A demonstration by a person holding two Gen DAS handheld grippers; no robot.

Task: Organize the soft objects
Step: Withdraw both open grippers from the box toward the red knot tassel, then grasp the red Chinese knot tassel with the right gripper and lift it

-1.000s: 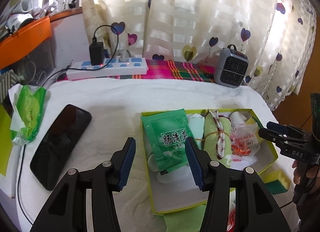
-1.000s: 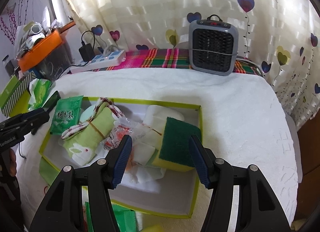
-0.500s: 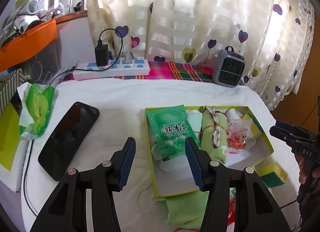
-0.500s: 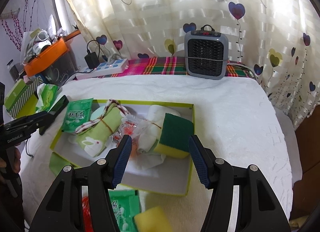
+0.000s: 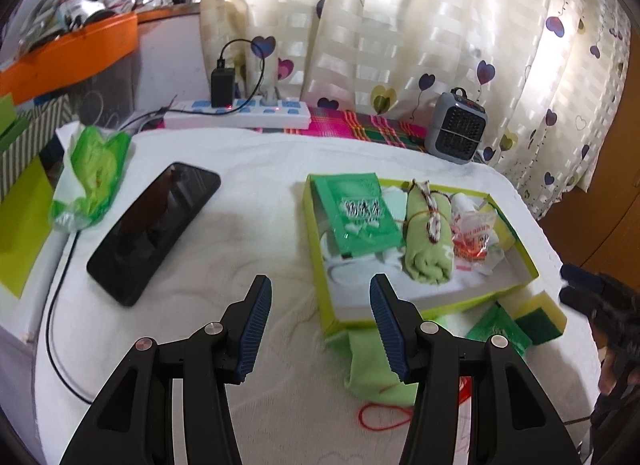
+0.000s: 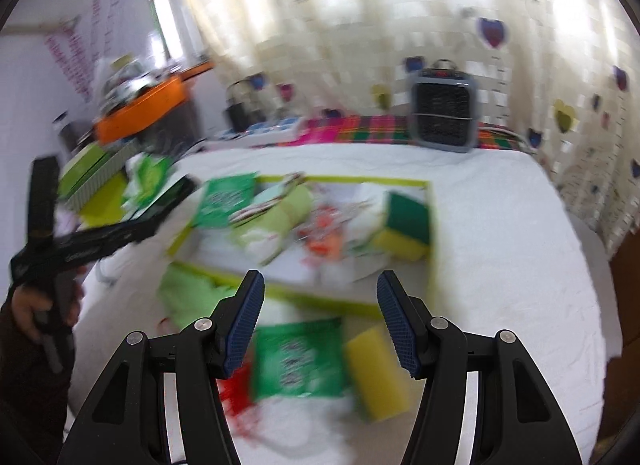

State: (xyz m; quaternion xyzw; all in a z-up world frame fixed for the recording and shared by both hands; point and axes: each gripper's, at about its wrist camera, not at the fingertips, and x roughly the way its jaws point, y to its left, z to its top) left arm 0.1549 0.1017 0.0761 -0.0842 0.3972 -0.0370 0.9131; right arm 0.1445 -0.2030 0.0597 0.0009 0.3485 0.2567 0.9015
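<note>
A shallow lime-green box [image 5: 436, 307] [image 6: 432, 225] on the white bedspread holds a green packet [image 5: 356, 213], a rolled green cloth tied with cord [image 5: 428, 245], a red-printed plastic bag [image 5: 476, 233] and a green-yellow sponge [image 6: 406, 225]. Outside its near edge lie a green cloth [image 5: 372, 369] [image 6: 188, 293], a green packet [image 6: 298, 357], a yellow sponge [image 6: 376, 369] [image 5: 544, 315] and a red item [image 6: 236, 389]. My left gripper [image 5: 320, 323] is open and empty, short of the box. My right gripper [image 6: 320, 317] is open and empty above the loose packet and sponge.
A black phone [image 5: 154, 225] and a green tissue pack [image 5: 92, 169] lie left of the box. A power strip [image 5: 240, 115] and a small grey heater [image 5: 456, 133] [image 6: 444, 111] stand at the back by the curtain. An orange tray [image 5: 68, 53] sits far left.
Both grippers have pulled back and up from the box. The loose cloth, packet and yellow sponge in front of it have come into view. The right wrist view is now motion-blurred.
</note>
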